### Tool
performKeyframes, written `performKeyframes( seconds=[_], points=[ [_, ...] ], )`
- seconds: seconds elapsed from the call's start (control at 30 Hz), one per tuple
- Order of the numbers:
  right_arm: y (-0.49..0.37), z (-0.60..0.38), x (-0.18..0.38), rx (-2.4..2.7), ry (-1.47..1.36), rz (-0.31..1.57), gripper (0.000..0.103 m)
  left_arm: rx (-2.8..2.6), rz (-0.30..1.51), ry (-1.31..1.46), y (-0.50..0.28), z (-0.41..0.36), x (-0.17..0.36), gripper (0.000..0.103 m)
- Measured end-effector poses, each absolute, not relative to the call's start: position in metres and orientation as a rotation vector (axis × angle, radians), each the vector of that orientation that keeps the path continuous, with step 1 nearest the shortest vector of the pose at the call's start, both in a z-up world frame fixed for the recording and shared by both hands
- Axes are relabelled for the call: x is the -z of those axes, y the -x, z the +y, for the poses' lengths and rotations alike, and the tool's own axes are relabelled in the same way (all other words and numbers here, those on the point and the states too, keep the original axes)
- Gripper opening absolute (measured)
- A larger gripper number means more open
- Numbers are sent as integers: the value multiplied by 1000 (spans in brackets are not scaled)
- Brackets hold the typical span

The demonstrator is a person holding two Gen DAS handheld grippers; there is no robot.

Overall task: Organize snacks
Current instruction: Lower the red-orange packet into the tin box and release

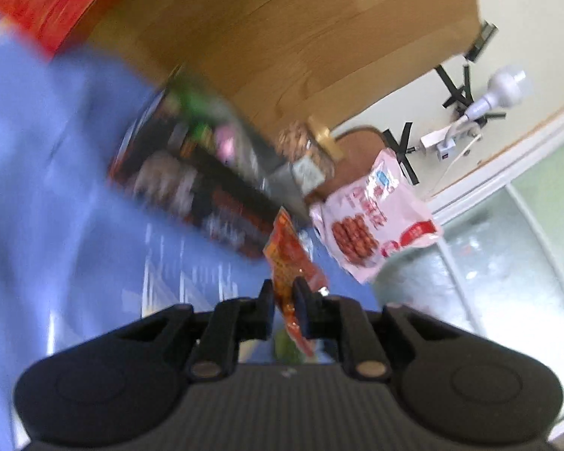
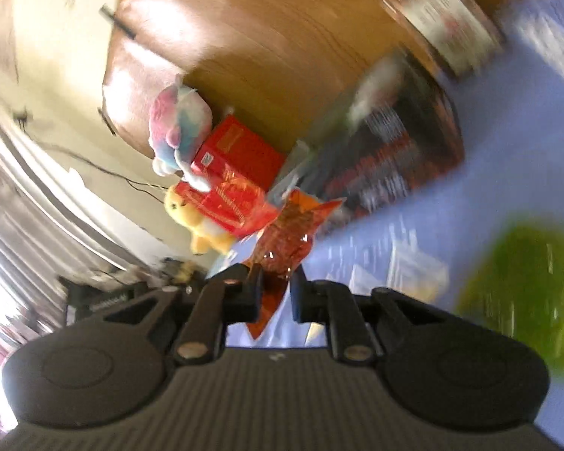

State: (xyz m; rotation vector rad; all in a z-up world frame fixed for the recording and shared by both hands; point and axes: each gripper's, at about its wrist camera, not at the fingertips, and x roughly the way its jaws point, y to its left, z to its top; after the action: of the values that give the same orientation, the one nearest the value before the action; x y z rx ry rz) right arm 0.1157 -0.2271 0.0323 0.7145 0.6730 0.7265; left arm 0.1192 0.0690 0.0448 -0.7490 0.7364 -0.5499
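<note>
Left gripper clamped on orange-red sachet, pinched at lower part so it stands clear of blue cloth; right gripper nipping orange packet likewise, jaws narrow, foil between pads; both lifted, probably for carrying to dark snack box; pink bag beyond, loose; green bag on cloth at right.

No text can be read in either view. The pink snack bag bears red printed characters and the red box a small label, all too blurred to make out.
</note>
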Motion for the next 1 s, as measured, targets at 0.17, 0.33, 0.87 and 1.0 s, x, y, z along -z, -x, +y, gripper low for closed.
performKeyframes(
  seconds=[0.17, 0.33, 0.87, 1.0],
  points=[
    [-179, -196, -57, -668, -518, 621, 17, 437, 676, 562, -177, 66, -79, 15],
    [-234, -165, -49, -629, -390, 670, 18, 283, 673, 436, -218, 61, -82, 18],
    [-161, -223, -60, -506, -323, 540, 29, 246, 594, 358, -141, 61, -95, 54],
    [-98, -282, -36, -393, -419, 551, 37, 387, 665, 378, -113, 30, -75, 54]
  ],
)
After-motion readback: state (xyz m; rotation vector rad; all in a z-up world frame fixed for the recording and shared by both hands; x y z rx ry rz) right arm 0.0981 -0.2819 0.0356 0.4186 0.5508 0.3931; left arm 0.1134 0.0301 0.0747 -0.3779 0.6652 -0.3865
